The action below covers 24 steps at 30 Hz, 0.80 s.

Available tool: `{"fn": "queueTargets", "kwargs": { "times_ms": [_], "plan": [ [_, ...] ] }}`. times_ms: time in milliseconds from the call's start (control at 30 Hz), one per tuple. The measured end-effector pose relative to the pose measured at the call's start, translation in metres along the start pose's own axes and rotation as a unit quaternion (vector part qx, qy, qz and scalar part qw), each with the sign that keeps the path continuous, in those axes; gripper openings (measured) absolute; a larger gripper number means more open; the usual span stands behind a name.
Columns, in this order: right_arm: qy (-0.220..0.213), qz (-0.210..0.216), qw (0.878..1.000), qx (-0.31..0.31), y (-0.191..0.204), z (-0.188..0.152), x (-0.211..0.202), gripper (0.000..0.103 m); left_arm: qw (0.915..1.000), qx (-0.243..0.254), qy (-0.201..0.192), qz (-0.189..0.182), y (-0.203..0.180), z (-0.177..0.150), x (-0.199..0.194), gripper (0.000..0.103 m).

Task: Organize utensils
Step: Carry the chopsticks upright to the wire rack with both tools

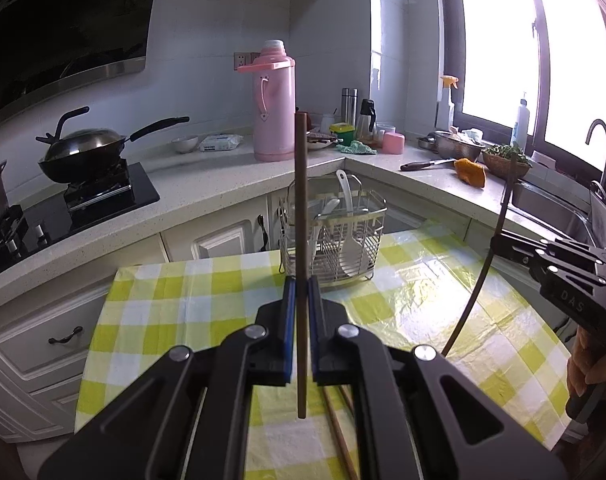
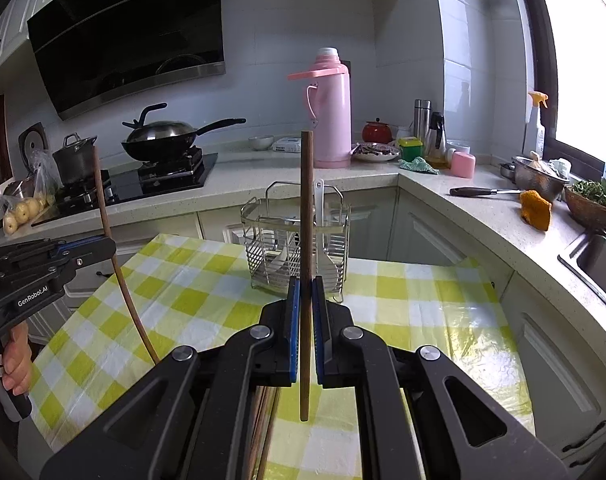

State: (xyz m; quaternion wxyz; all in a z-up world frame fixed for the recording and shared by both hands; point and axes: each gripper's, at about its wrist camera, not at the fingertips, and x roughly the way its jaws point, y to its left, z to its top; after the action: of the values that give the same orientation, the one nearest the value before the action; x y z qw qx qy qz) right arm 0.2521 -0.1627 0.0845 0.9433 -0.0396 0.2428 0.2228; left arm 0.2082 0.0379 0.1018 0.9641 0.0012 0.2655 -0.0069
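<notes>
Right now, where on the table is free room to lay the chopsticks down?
The checked cloth is bare right of the wire rack and also left of it. It is crowded near the front edge, where loose chopsticks lie below the grippers.

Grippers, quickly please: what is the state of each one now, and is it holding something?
Left gripper: closed on one brown chopstick, held upright.
Right gripper: closed on another brown chopstick, also upright.

The left gripper points slightly downward, its blue-padded jaws pinched nearly together. The right gripper sits just beside it at the same tilt, clamped likewise. A hand grips the left handle; another hand grips the right.
</notes>
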Motion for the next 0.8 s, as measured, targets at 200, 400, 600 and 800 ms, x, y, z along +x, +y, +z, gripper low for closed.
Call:
{"fn": "queueTargets", "kwargs": {
  "times_ms": [200,400,600,800],
  "plan": [
    [-0.026,0.000,1.000,0.000,-0.010,0.046,0.015,0.007,0.9998,-0.003,-0.018,-0.008,0.005,0.055,0.015,0.006],
    [-0.049,-0.002,0.999,-0.007,-0.017,0.097,0.035,0.007,0.9993,-0.016,-0.028,-0.018,0.012,0.110,0.044,0.006],
    [-0.067,0.005,0.998,-0.001,-0.024,0.141,0.059,0.007,0.9983,-0.016,-0.052,-0.023,0.010,0.164,0.065,0.006],
    [-0.076,0.014,0.997,0.003,-0.026,0.174,0.088,0.007,0.9973,-0.023,-0.066,-0.021,0.011,0.197,0.093,0.006]
  ]
}}
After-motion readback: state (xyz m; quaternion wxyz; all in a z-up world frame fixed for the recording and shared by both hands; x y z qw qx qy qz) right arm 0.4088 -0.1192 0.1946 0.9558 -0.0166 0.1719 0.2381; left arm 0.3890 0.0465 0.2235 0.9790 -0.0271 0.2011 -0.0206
